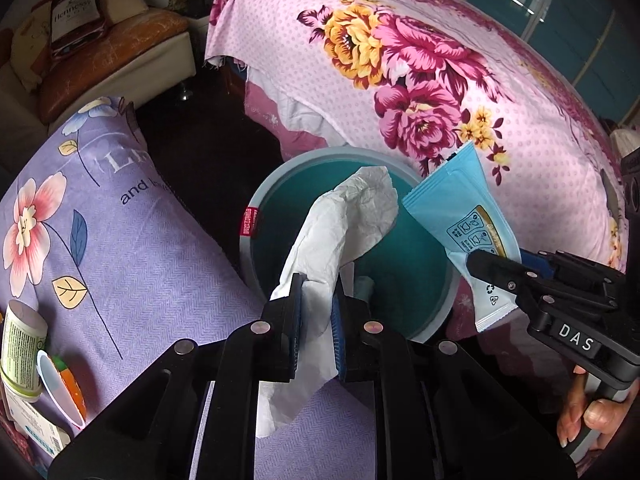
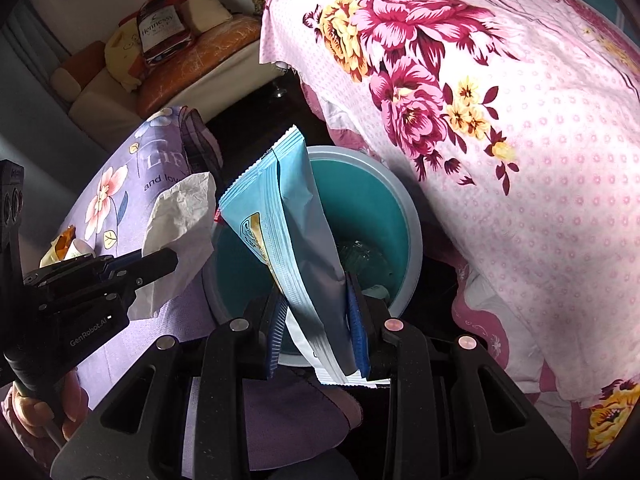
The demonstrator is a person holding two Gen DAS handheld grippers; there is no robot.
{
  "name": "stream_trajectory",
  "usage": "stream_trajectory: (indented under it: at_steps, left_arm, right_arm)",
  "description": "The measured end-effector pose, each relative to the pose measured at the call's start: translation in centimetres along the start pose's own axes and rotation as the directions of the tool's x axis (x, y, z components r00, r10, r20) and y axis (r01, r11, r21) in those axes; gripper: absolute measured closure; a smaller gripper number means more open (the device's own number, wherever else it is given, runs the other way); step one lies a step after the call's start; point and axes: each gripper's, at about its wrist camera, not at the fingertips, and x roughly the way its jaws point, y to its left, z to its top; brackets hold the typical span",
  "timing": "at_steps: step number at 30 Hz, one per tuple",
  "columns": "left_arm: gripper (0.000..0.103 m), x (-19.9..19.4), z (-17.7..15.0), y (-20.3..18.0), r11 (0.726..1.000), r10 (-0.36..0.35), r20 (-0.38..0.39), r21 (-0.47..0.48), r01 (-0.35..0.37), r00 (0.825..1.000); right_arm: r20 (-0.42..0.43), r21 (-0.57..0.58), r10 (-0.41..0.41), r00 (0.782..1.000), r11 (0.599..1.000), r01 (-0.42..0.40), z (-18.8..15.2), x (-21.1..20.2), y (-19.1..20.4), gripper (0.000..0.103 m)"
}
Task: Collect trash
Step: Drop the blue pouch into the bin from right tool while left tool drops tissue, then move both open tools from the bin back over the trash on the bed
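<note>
Left wrist view: my left gripper (image 1: 316,312) has its fingers clamped on a crumpled white tissue (image 1: 344,224), soft and weightless, above the teal bin (image 1: 256,196).

Right wrist view: my right gripper (image 2: 316,320) pinches a light, slippery blue wrapper (image 2: 288,216) low over that bin (image 2: 412,216).

"Hennessy" on the bottle-shaped cushion (image 2: 161,30) — "DAS" on the right tongs (image 1: 496,268), "GenRobot.AI" on the left tongs (image 2: 160,264) — "and" on the purple pillow (image 1: 120,240)

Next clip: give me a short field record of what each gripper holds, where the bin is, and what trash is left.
left gripper: shut on tissue
right gripper: shut on blue wrapper
bin: teal, open, below both items, between pillow and bedspread
left on pillow: cup, tube
stage: nothing released yet
</note>
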Motion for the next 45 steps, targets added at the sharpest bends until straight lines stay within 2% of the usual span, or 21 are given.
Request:
stream_trajectory:
  at_steps: [2, 5, 7, 9, 17, 20, 22, 24, 31, 38, 45]
  left_arm:
    - [0.087, 0.5, 0.4, 0.2, 1.0, -0.012, -0.003, -0.012, 0.012, 1.0]
    - [0.065, 1.0, 0.7, 0.4, 0.999, -0.017, -0.009, -0.027, 0.017, 1.0]
    - [0.026, 0.9, 0.6, 0.6, 0.999, -0.002, 0.004, -0.034, 0.002, 1.0]
    - [0.013, 0.5, 0.4, 0.8, 0.999, 0.031, 0.028, -0.032, -0.031, 0.999]
    - [0.01, 0.3, -1.0, 2.5, 0.997, 0.066, -0.014, -0.038, -0.067, 0.998]
    - [0.009, 0.1, -1.7, 3.2, 0.996, 0.073, -0.024, -0.048, -0.074, 0.997]
    - [0.009, -0.1, -2.1, 3.8, 0.995, 0.066, -0.029, -0.067, -0.067, 0.997]
    - [0.009, -0.4, -2.5, 4.2, 0.995, 0.055, -0.033, -0.085, -0.057, 0.998]
    - [0.009, -1.7, -3.8, 5.0, 0.993, 0.063, -0.028, -0.099, -0.065, 0.998]
    - [0.009, -3.6, -5.6, 6.1, 0.988, 0.082, -0.023, -0.128, -0.084, 0.996]
    - [0.009, -6.2, -8.8, 8.3, 0.973, 0.103, -0.017, -0.205, -0.104, 0.995]
  right_arm:
    - [-0.007, 0.006, -0.001, 1.0, 1.0, 0.001, 0.0, 0.4, -0.2, 0.076]
    - [-0.017, 0.011, -0.003, 1.0, 1.0, 0.003, 0.1, 0.9, -0.5, 0.076]
    - [-0.021, 0.014, -0.003, 1.0, 1.0, 0.004, 0.2, 1.2, -0.6, 0.076]
    - [-0.022, 0.015, -0.006, 1.0, 1.0, 0.006, 0.3, 1.3, -0.7, 0.076]
    - [-0.05, 0.017, -0.003, 0.999, 1.0, 0.004, 0.6, 2.9, -0.4, 0.074]
    - [-0.063, 0.01, -0.003, 0.998, 1.0, 0.003, 0.6, 3.5, 0.4, 0.069]
    - [-0.067, 0.006, 0.003, 0.998, 1.0, -0.002, 0.7, 3.7, 1.0, 0.055]
    - [-0.066, -0.002, 0.0, 0.998, 1.0, -0.001, 0.7, 3.6, 1.6, 0.047]
    - [-0.068, -0.011, 0.004, 0.998, 1.0, -0.005, 0.6, 3.1, 3.1, 0.03]
    - [-0.073, -0.03, 0.014, 0.997, 0.999, -0.017, -0.1, 2.0, 4.9, 0.027]
    - [-0.081, -0.101, 0.028, 0.996, 0.994, -0.036, -1.2, 0.9, 8.3, 0.024]
